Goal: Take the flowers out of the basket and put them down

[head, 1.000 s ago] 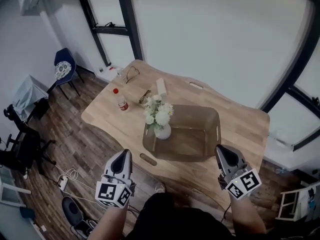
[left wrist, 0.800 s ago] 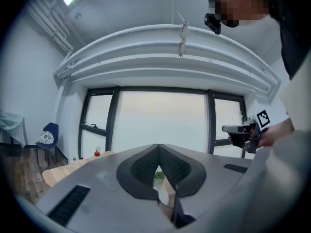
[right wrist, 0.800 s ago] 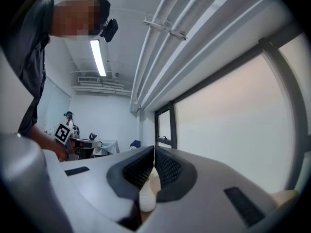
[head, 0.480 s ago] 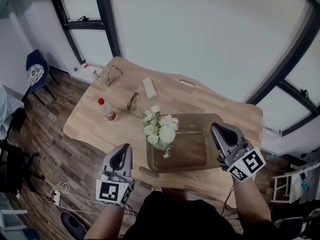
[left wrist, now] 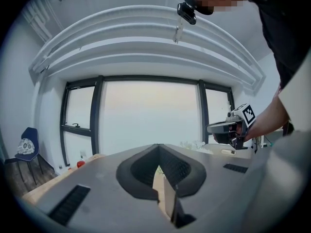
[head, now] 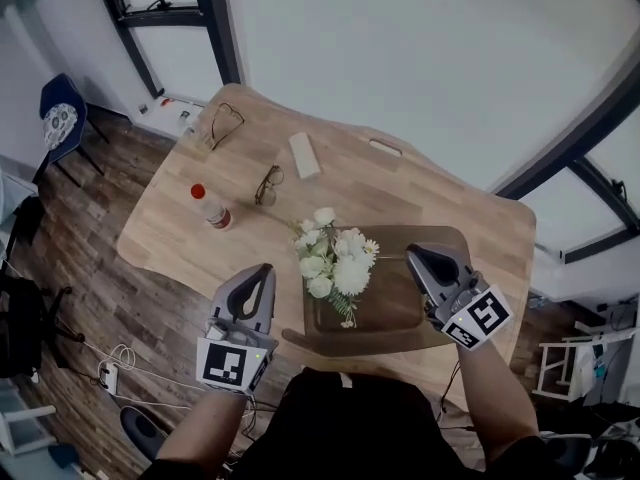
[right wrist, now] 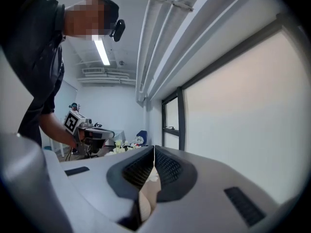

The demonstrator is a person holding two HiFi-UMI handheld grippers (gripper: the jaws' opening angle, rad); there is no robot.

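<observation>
A bunch of white flowers (head: 335, 263) with green leaves stands in the left end of a brown see-through basket (head: 440, 240) on the wooden table (head: 180, 233). My left gripper (head: 262, 272) hangs just left of the basket near the table's front edge, jaws shut and empty. My right gripper (head: 420, 257) hovers over the basket's right half, also shut with nothing in it. In the left gripper view the jaws (left wrist: 158, 146) meet at the tip, and the right gripper (left wrist: 228, 128) shows beyond. In the right gripper view the jaws (right wrist: 154, 149) are together, facing the flowers (right wrist: 121, 146).
On the table's far half lie a red-capped bottle (head: 210, 206), two pairs of glasses (head: 266, 184) (head: 225, 123) and a white box (head: 304, 155). A blue chair (head: 58, 123) stands on the floor at the left, with cables (head: 115, 363) below the table's near edge.
The head view has come in over the table. Both grippers have moved forward and now flank the flowers and basket. Their jaws stay shut.
</observation>
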